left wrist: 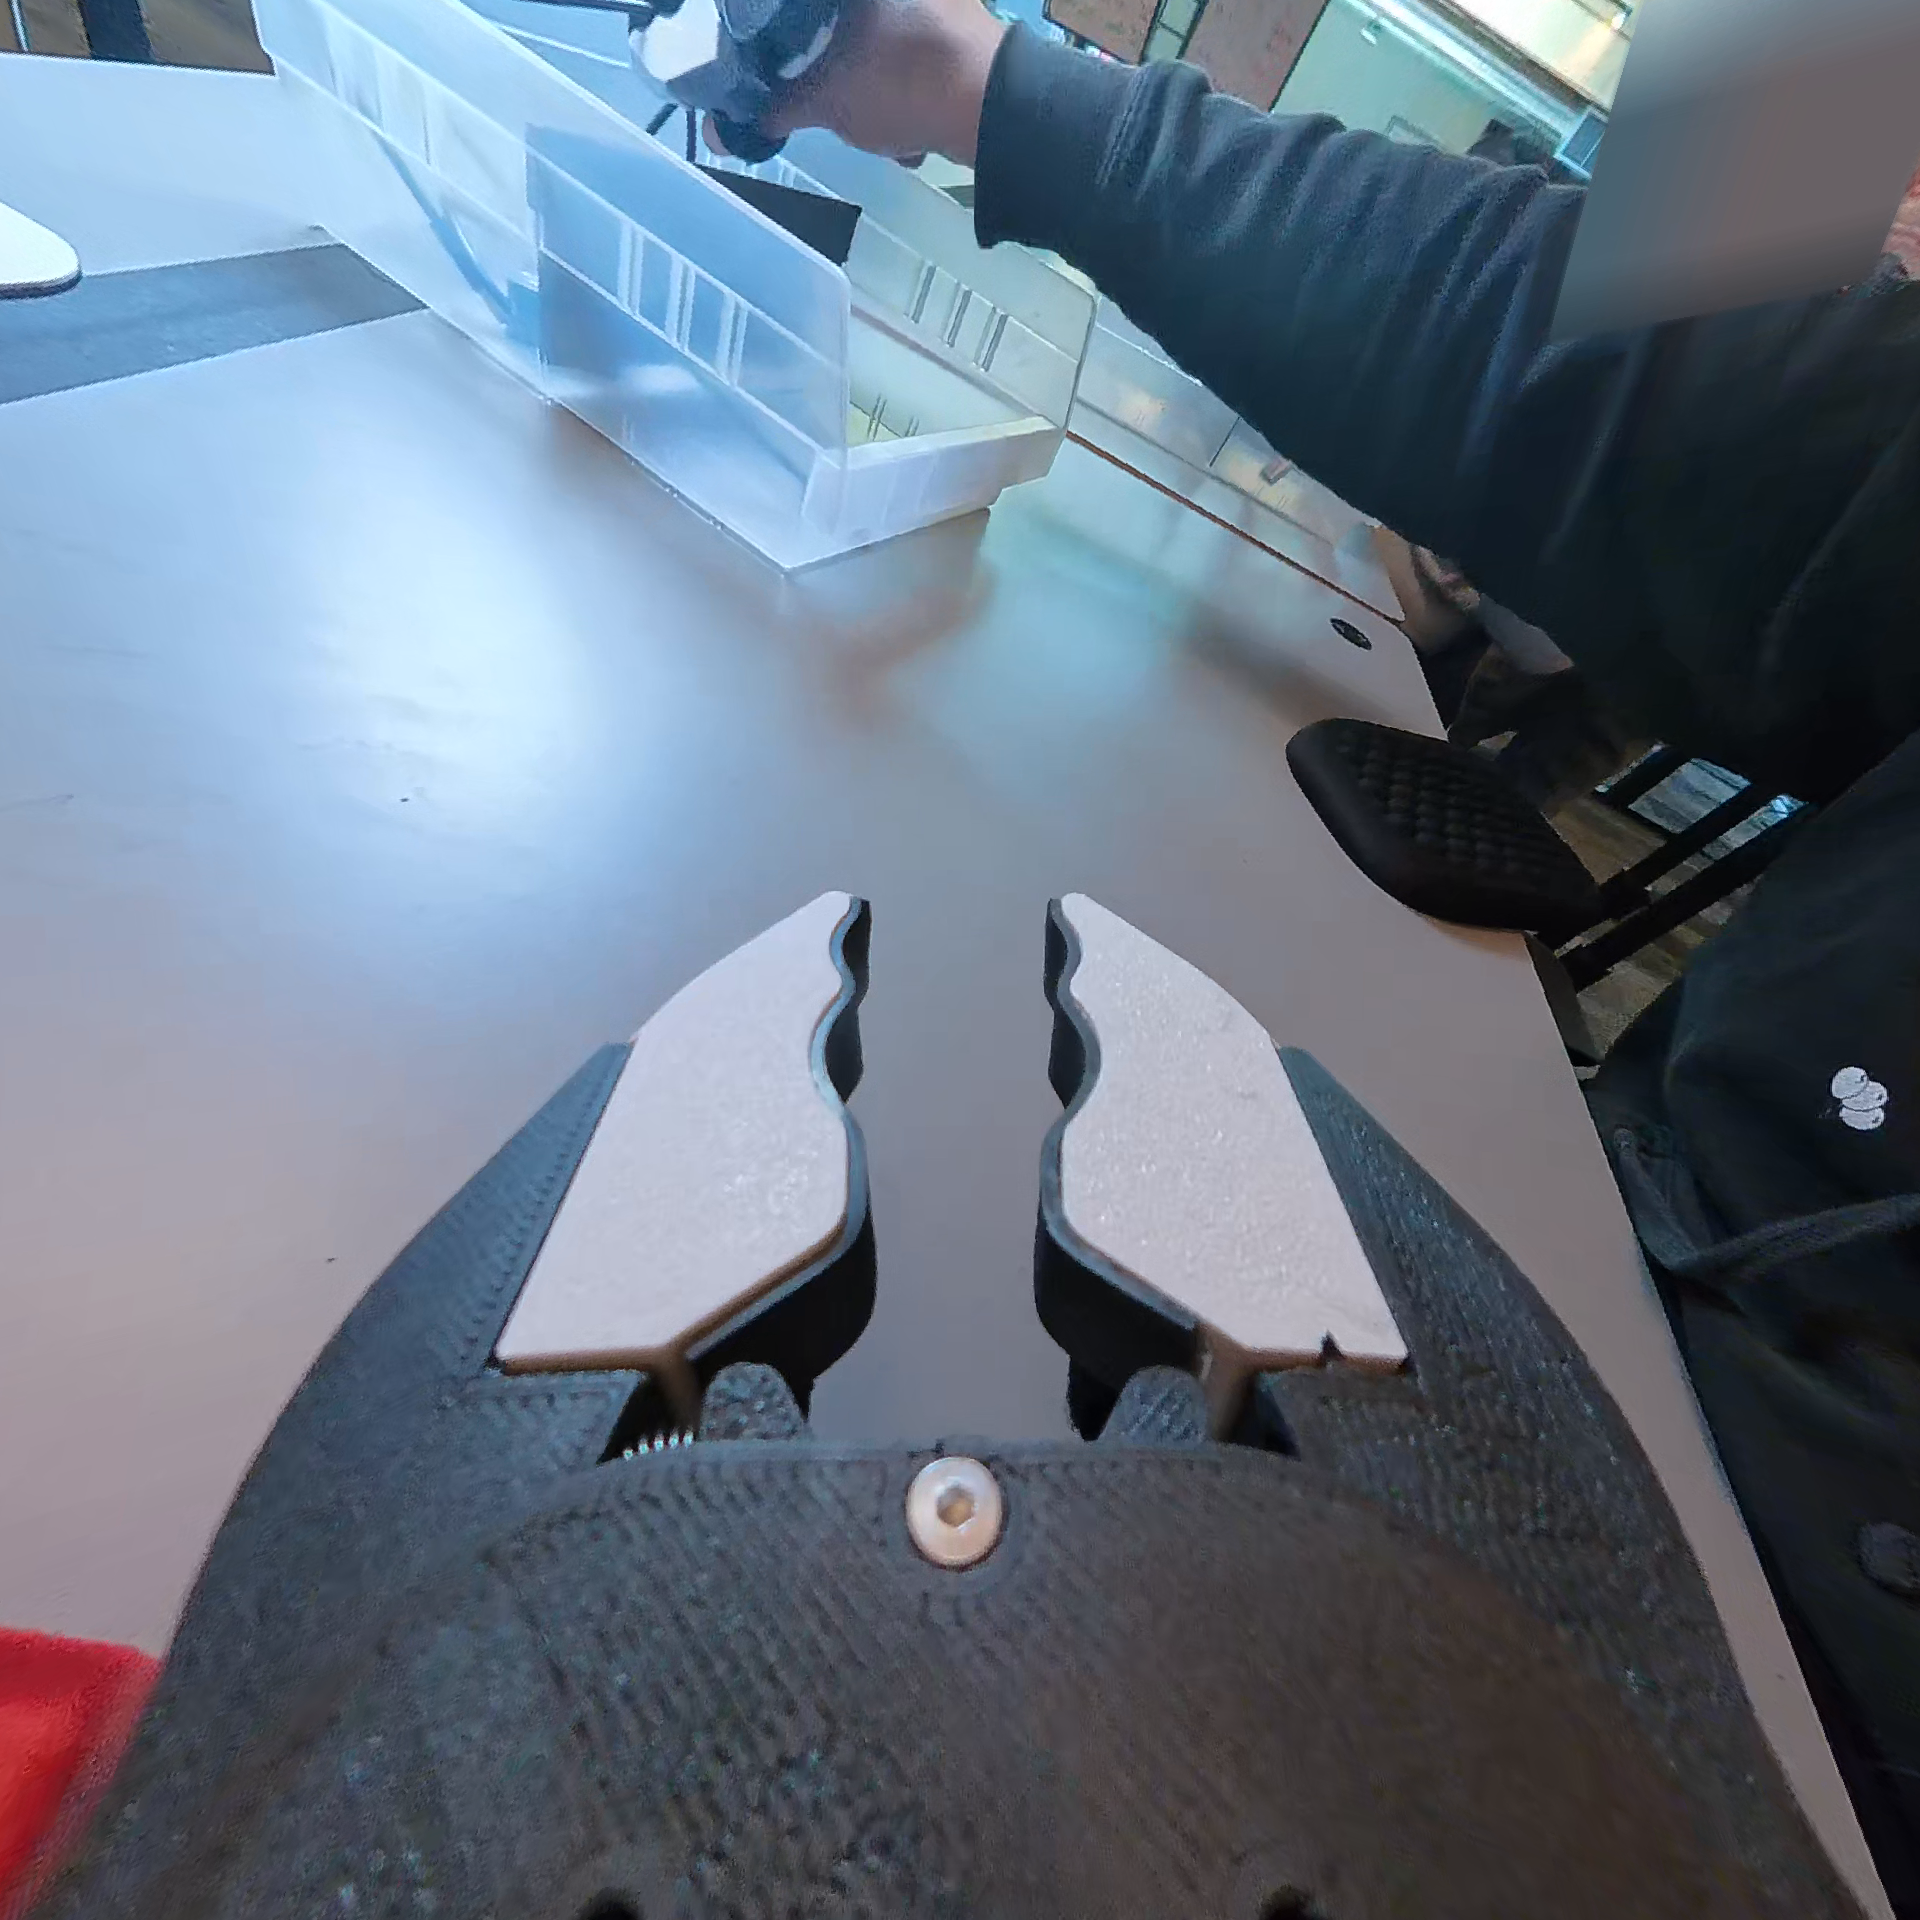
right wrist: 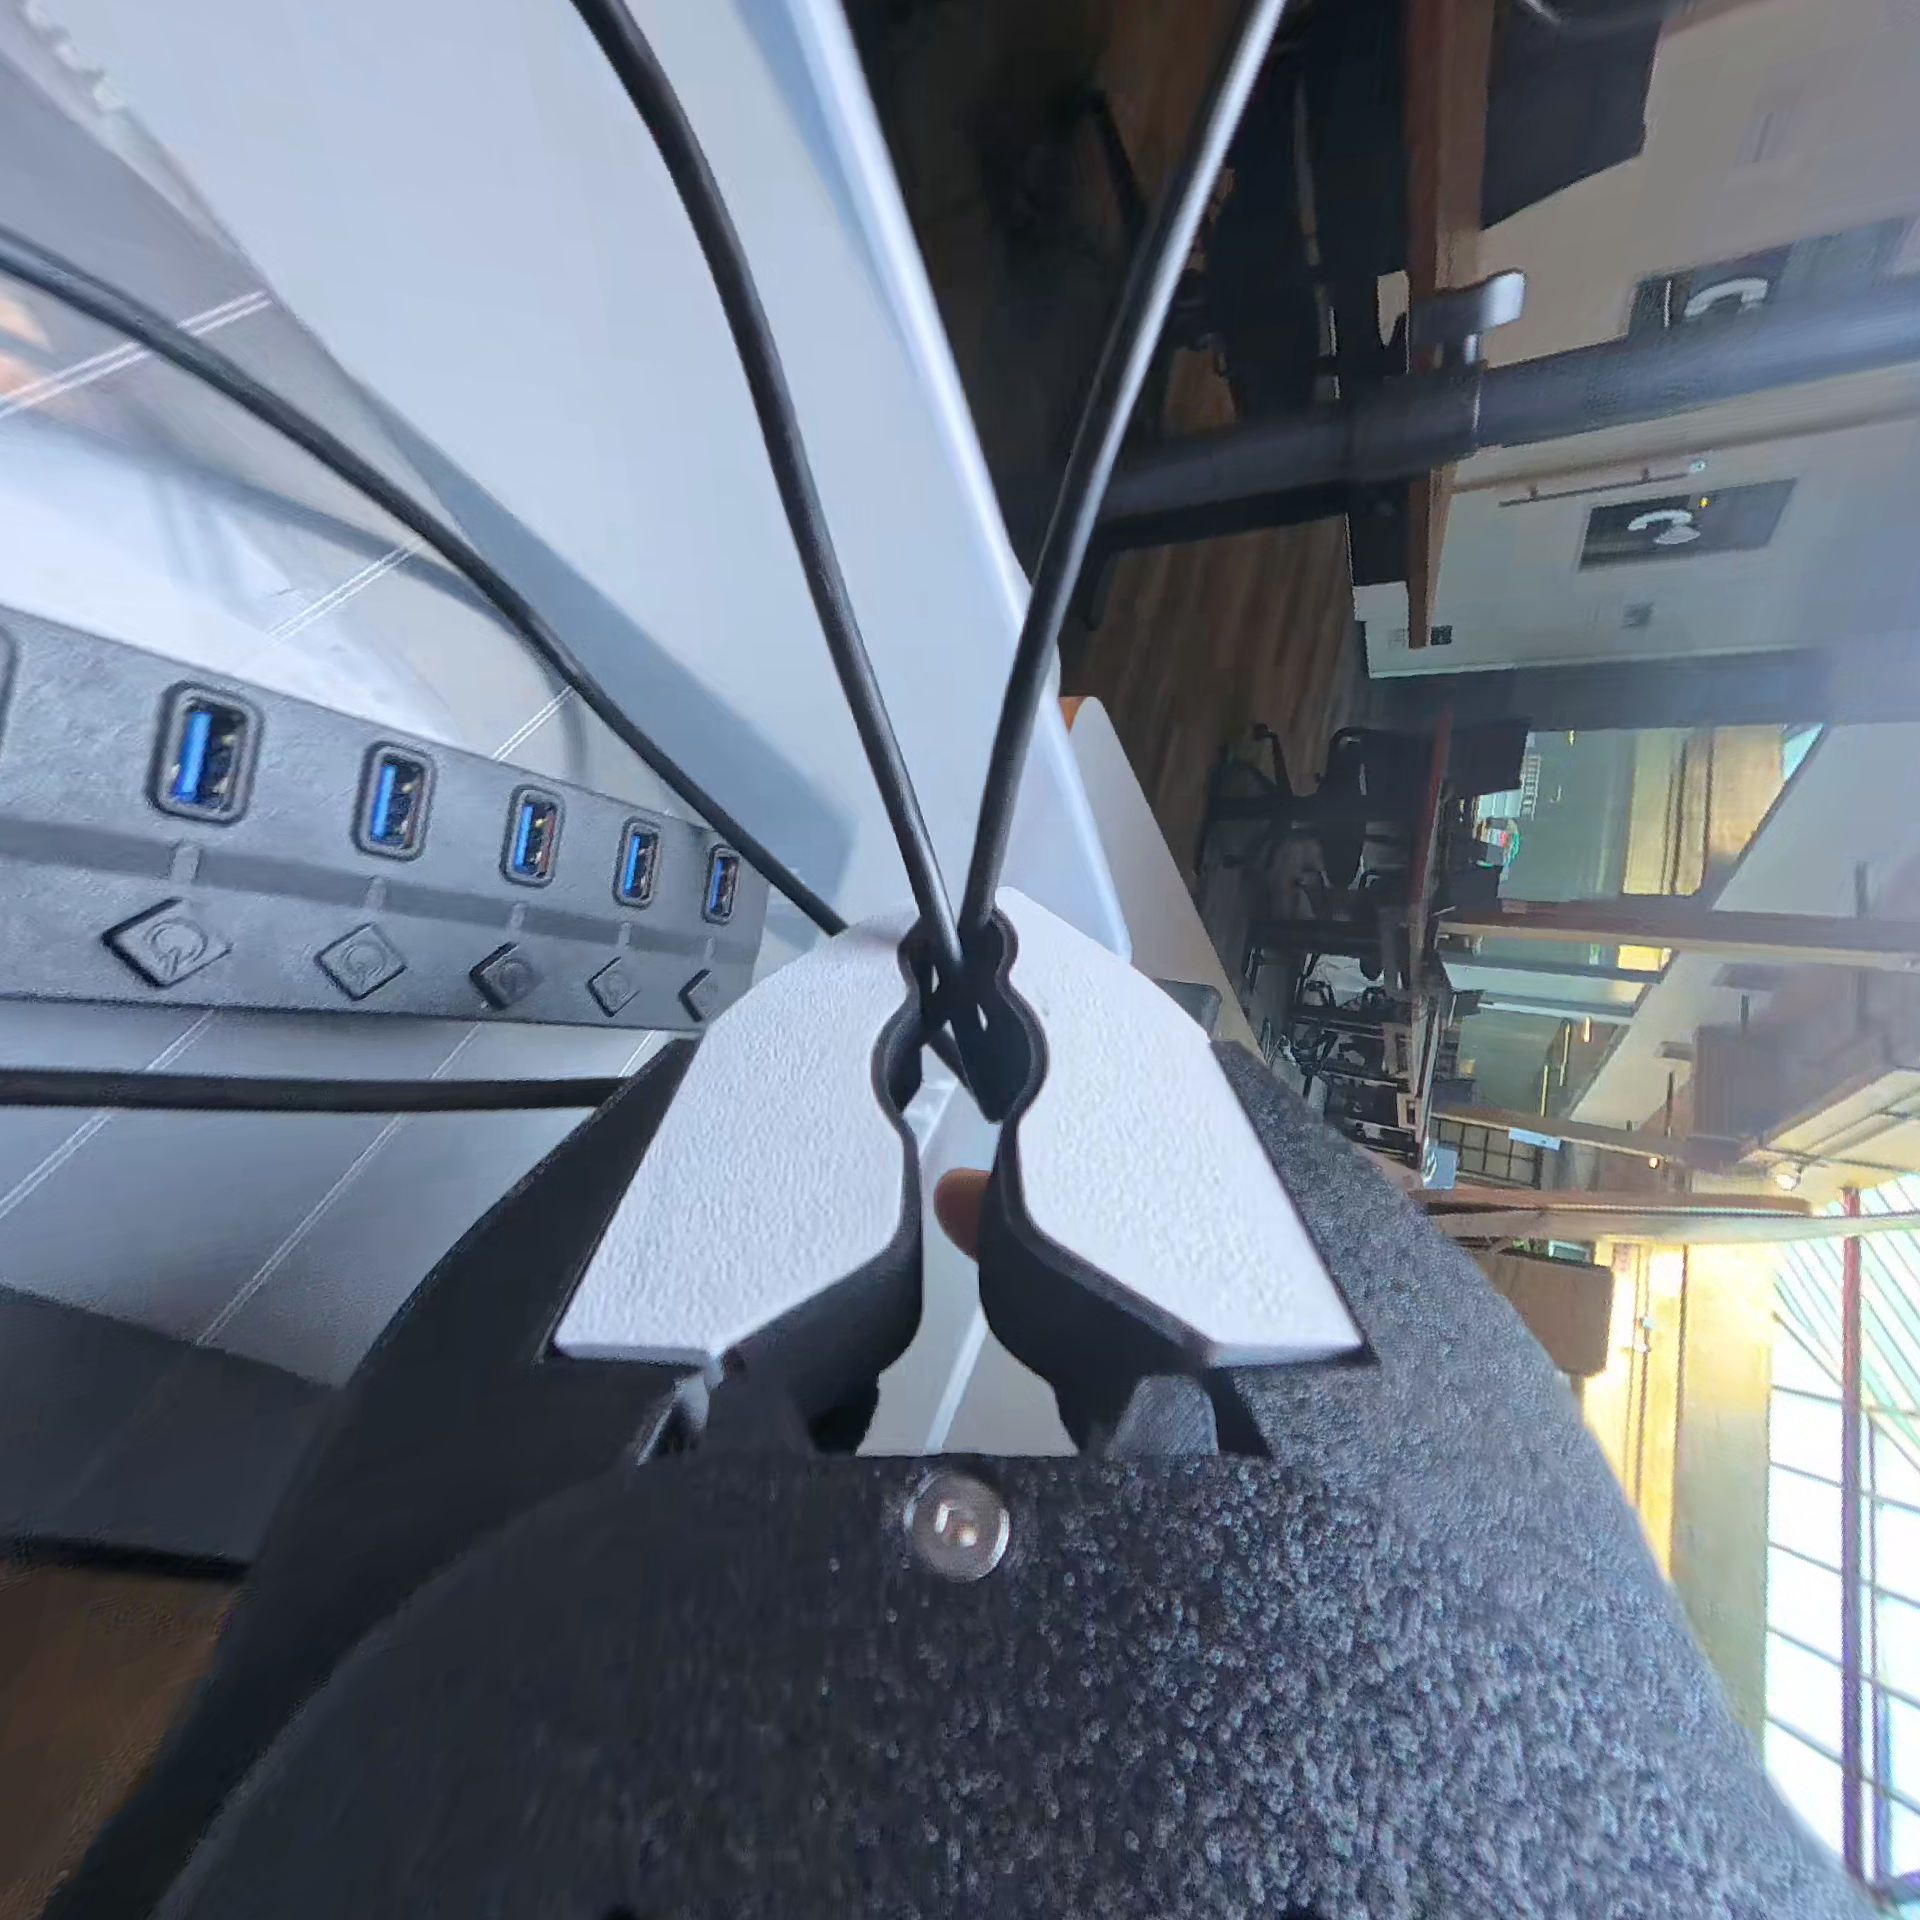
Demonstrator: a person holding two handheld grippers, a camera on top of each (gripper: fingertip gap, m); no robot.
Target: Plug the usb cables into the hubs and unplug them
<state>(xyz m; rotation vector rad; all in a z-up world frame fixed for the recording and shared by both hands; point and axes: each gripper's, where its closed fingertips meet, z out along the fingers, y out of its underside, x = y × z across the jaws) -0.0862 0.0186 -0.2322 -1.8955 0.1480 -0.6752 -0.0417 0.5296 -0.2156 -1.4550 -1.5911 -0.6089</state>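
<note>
My left gripper [left wrist: 957,914] is open and empty, low over the grey table [left wrist: 416,727]. Clear plastic bins [left wrist: 686,312] stand ahead of it. My right gripper [left wrist: 727,62] shows far off in the left wrist view, held over the bins by a hand in a dark sleeve. In the right wrist view the right gripper [right wrist: 956,961] is shut on two thin black USB cables [right wrist: 831,561] that cross at its tips and run up out of view. A black USB hub [right wrist: 364,831] with several blue ports lies to its left, all visible ports empty. The cable plugs are hidden.
A person in dark clothing [left wrist: 1558,416] sits at the table's right edge, beside a black chair armrest [left wrist: 1444,821]. A red cloth [left wrist: 52,1745] shows at the lower left. Another black cable [right wrist: 312,447] curves over the hub. A white round base [left wrist: 31,260] lies far left. The tips of one gripper are about 50 cm away from the tips of the other. The left gripper is farther from the black USB hub [right wrist: 364,831], some 45 cm, than the right, some 9 cm.
</note>
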